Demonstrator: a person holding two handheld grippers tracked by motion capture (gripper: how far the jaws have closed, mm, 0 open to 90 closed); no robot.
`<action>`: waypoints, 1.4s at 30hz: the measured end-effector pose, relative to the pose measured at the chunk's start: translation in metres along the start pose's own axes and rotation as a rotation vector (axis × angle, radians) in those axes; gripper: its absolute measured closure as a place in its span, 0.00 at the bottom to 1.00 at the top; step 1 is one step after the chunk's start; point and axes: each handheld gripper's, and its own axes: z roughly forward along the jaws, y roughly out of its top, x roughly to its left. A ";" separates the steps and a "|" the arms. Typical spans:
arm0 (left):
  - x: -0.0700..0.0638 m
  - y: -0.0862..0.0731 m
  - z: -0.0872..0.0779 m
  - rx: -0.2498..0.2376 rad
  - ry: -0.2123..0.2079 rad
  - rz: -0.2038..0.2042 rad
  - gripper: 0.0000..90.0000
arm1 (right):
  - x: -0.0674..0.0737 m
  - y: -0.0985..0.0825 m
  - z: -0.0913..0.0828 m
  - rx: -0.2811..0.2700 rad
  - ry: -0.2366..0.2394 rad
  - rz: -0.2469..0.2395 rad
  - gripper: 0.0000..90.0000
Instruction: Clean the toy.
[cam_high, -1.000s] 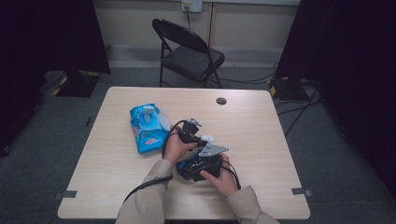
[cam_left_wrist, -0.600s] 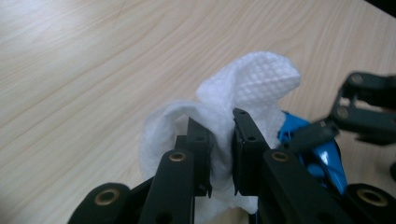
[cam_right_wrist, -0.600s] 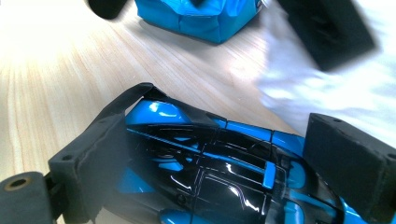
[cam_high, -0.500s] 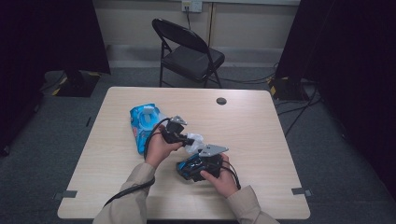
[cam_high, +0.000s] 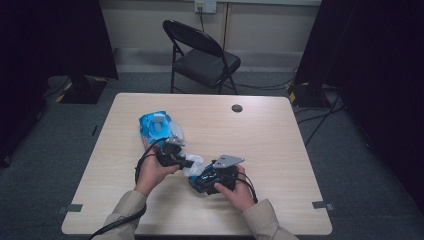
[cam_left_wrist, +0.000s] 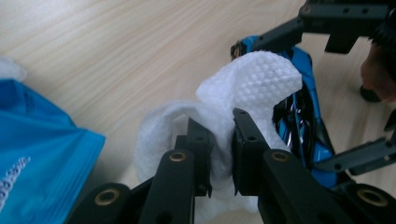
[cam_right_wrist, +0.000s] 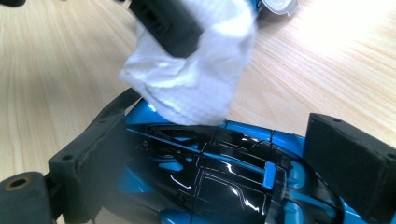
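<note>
while the blue wipes pack (cam_high: 159, 127) lies on the table (cam_high: 280, 145) with its flap lid raised, the left gripper (cam_left_wrist: 219, 140) pinches a white wipe (cam_left_wrist: 252, 84) resting against the toy car's (cam_right_wrist: 219, 182) front end. the right gripper (cam_right_wrist: 219, 163) clamps the blue-and-black car by its sides, near the table's front edge.

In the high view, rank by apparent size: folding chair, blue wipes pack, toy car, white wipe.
1. Folding chair, though it stands farther back.
2. Blue wipes pack.
3. Toy car, partly hidden by the right gripper.
4. White wipe, partly hidden in the left gripper.
</note>
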 end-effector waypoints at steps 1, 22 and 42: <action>0.000 -0.003 0.001 0.005 0.002 -0.001 0.89 | 0.000 0.000 0.000 0.000 0.000 0.000 0.07; -0.002 0.000 0.037 0.083 -0.011 0.010 0.89 | 0.000 0.000 0.000 0.001 0.003 0.004 0.07; -0.003 0.035 0.073 0.066 -0.032 0.019 0.89 | 0.000 0.000 0.000 0.001 0.003 0.006 0.07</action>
